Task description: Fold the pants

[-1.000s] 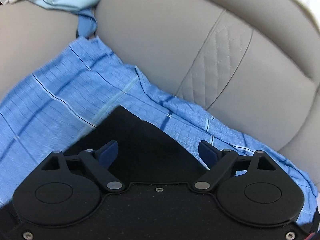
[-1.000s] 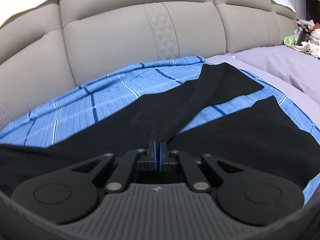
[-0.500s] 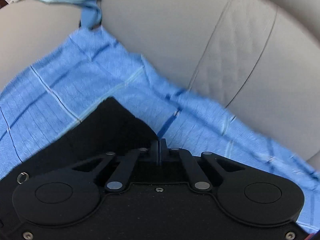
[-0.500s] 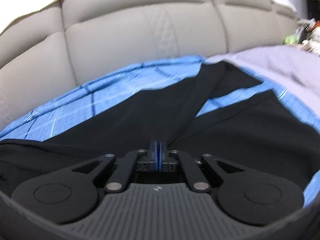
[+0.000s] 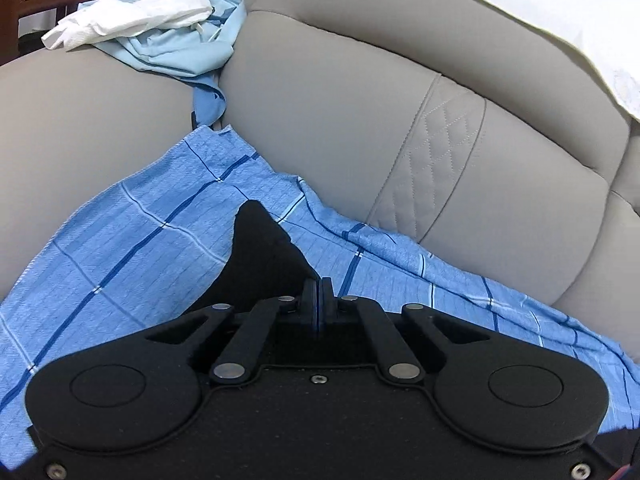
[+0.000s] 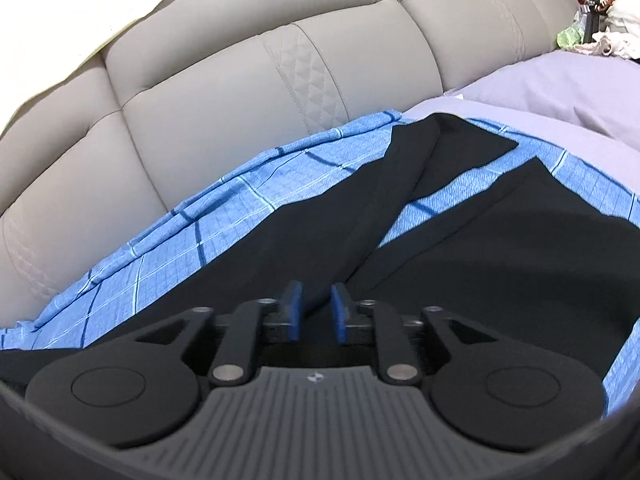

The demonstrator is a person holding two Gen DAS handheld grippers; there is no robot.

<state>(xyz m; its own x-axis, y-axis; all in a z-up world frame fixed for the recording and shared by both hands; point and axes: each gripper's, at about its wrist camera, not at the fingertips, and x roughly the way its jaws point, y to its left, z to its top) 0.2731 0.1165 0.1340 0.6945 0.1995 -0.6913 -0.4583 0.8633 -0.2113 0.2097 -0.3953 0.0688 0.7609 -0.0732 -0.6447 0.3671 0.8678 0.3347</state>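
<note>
The black pants (image 6: 328, 236) lie on a blue checked sheet (image 6: 248, 196) in front of a grey padded headboard. In the right wrist view both legs stretch away to the right, one with a long fold down it. My right gripper (image 6: 314, 308) has its blue pads (image 6: 294, 308) slightly apart, with a ridge of the pants cloth between them. In the left wrist view my left gripper (image 5: 317, 300) is shut on a corner of the black pants (image 5: 260, 256), which rises to a point above the sheet (image 5: 120, 256).
The grey headboard (image 5: 360, 120) runs close behind the sheet in both views. A light blue cloth and white paper (image 5: 160, 28) lie bundled on its top at the left. A lilac bedcover (image 6: 560, 92) and a pile of clutter (image 6: 600, 20) are at the far right.
My left gripper closed on the pants corner and has lifted it. My right gripper, shut on the pants fold before, has parted its pads a little.
</note>
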